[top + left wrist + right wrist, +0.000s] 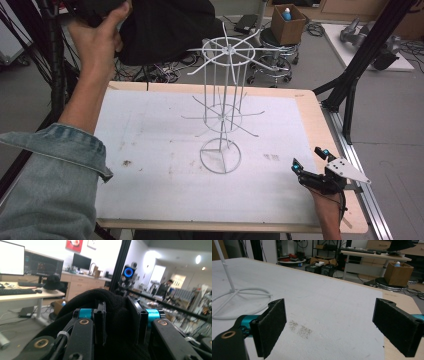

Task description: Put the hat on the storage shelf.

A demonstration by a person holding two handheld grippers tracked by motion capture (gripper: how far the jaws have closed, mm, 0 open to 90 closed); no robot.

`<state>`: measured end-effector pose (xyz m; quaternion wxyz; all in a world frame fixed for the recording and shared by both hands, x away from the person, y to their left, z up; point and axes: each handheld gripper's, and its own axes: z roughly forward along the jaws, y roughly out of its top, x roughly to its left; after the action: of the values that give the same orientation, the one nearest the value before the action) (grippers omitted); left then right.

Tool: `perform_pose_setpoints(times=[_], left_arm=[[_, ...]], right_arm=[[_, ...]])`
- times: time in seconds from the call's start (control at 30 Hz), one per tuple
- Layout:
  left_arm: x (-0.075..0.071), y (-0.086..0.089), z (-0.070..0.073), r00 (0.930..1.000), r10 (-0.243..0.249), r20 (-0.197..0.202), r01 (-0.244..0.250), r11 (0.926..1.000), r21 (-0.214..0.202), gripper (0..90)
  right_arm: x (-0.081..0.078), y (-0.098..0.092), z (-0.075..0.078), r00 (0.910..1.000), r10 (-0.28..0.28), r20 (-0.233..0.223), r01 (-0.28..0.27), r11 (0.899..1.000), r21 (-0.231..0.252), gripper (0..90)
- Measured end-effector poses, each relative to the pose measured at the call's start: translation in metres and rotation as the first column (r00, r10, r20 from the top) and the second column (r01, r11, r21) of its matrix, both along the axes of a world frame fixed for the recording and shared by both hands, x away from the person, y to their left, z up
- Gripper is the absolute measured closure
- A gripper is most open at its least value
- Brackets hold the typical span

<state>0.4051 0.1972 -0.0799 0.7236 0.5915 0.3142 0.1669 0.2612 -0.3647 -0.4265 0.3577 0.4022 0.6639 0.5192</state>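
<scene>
A white wire display rack stands upright mid-table, two tiers of spokes on a ring base. My left gripper is raised beyond the table's far left corner and is shut on a black fabric item, which bulges up between the jaws. In the high view that fabric hangs as a large dark mass beside the person's raised left hand. My right gripper rests low at the table's front right, open, with nothing between its pads, facing the rack.
The white mat lies on a wooden board. Behind the table are a stool and a cardboard box holding a blue-capped bottle. A black frame leg and a metal rail run along the right side.
</scene>
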Motion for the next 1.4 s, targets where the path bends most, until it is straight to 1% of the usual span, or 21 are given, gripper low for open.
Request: perform_pose_setpoints(times=[0.03, 0.07, 0.1, 0.13, 0.17, 0.2, 0.23, 0.27, 0.3, 0.33, 0.37, 0.47, 0.5, 0.67, 0.9, 1.0, 1.03, 1.1, 1.27, 1.37, 1.4], left_arm=[[0.000, 0.000, -0.001, 1.0000, 0.001, -0.004, -0.001, 0.9995, 0.030, 69.7], [0.000, 0.000, -0.001, 1.0000, 0.001, -0.004, -0.001, 0.9995, 0.030, 69.6], [0.000, 0.000, -0.002, 1.0000, 0.008, 0.000, -0.008, 0.9982, 0.060, 69.7], [0.000, 0.000, -0.002, 1.0000, 0.008, 0.000, -0.008, 0.9982, 0.060, 69.7], [-0.001, 0.000, -0.003, 1.0000, 0.007, 0.004, -0.007, 0.9968, 0.079, 69.7], [-0.001, 0.000, -0.003, 1.0000, 0.007, 0.004, -0.007, 0.9968, 0.079, 69.7], [-0.001, -0.001, -0.003, 0.9999, 0.010, 0.004, -0.011, 0.9943, 0.106, 69.7], [-0.001, -0.001, -0.003, 0.9999, 0.010, 0.004, -0.011, 0.9943, 0.106, 69.6], [-0.001, -0.001, -0.005, 0.9999, 0.009, -0.004, -0.009, 0.9923, 0.124, 69.6], [-0.001, -0.001, -0.005, 0.9999, 0.009, -0.004, -0.009, 0.9923, 0.124, 69.6], [-0.001, -0.001, -0.006, 0.9999, 0.010, -0.005, -0.009, 0.9904, 0.138, 69.6], [-0.003, 0.000, -0.009, 1.0000, 0.009, -0.001, -0.009, 0.9916, 0.129, 69.6], [-0.003, 0.003, -0.014, 0.9999, 0.014, -0.002, -0.013, 0.9926, 0.121, 69.6], [-0.005, 0.008, -0.025, 0.9995, 0.031, 0.009, -0.032, 0.9921, 0.122, 69.6], [-0.007, 0.010, -0.041, 0.9988, 0.047, 0.011, -0.048, 0.9890, 0.140, 69.2], [-0.008, 0.010, -0.045, 0.9988, 0.048, 0.013, -0.049, 0.9882, 0.145, 68.7], [-0.007, 0.010, -0.050, 0.9991, 0.041, 0.012, -0.042, 0.9889, 0.142, 68.6], [-0.007, 0.010, -0.054, 0.9990, 0.045, 0.006, -0.045, 0.9875, 0.151, 68.5], [-0.007, 0.010, -0.063, 0.9990, 0.045, 0.001, -0.045, 0.9880, 0.148, 68.3], [-0.005, 0.012, -0.071, 0.9992, 0.035, -0.019, -0.032, 0.9888, 0.146, 67.8], [-0.005, 0.012, -0.071, 0.9992, 0.035, -0.019, -0.032, 0.9888, 0.146, 67.6]], right_arm=[[0.000, 0.000, 0.000, 1.0000, -0.001, -0.002, 0.001, 1.000, -0.002, 11.0], [0.000, 0.000, 0.000, 1.0000, -0.001, -0.002, 0.001, 1.000, -0.002, 11.0], [0.000, 0.000, 0.000, 1.0000, -0.001, -0.001, 0.001, 1.000, -0.001, 11.0], [0.000, 0.000, 0.000, 1.0000, -0.002, -0.004, 0.002, 1.000, -0.001, 11.0], [0.000, 0.000, 0.000, 1.0000, 0.000, -0.004, 0.000, 1.000, -0.002, 11.0], [0.000, 0.000, 0.000, 1.0000, -0.001, -0.004, 0.001, 1.000, -0.001, 11.0], [0.000, 0.000, 0.000, 1.0000, -0.002, -0.004, 0.002, 1.000, -0.005, 11.0], [0.000, 0.000, 0.000, 1.0000, -0.002, -0.004, 0.002, 1.000, -0.005, 11.0], [0.000, 0.000, 0.000, 1.0000, -0.002, -0.008, 0.002, 1.000, -0.004, 11.0], [0.000, 0.000, 0.000, 1.0000, -0.003, -0.009, 0.003, 1.000, 0.000, 11.0], [0.000, 0.000, 0.000, 1.0000, -0.003, -0.008, 0.003, 1.000, -0.001, 11.0], [0.000, 0.000, 0.000, 1.0000, -0.002, -0.008, 0.002, 1.000, -0.003, 11.0], [0.000, 0.000, 0.000, 1.0000, -0.002, -0.005, 0.002, 1.000, -0.003, 11.0], [0.000, 0.000, 0.000, 1.0000, -0.004, -0.008, 0.004, 1.000, -0.002, 11.0], [0.002, 0.001, 0.000, 1.0000, -0.002, -0.010, 0.002, 1.000, -0.002, 11.0], [0.001, 0.000, 0.000, 0.9999, -0.002, -0.011, 0.002, 1.000, -0.004, 11.0], [0.001, 0.000, 0.000, 0.9999, -0.002, -0.011, 0.002, 1.000, -0.004, 11.0], [0.002, 0.000, 0.000, 1.0000, -0.003, -0.009, 0.002, 1.000, -0.005, 11.0], [0.002, 0.000, 0.000, 0.9999, -0.002, -0.010, 0.002, 1.000, -0.003, 11.0], [0.002, 0.001, -0.001, 0.9999, -0.002, -0.011, 0.002, 1.000, -0.002, 11.0], [0.002, 0.001, -0.001, 0.9999, -0.002, -0.011, 0.002, 1.000, -0.002, 11.0]])
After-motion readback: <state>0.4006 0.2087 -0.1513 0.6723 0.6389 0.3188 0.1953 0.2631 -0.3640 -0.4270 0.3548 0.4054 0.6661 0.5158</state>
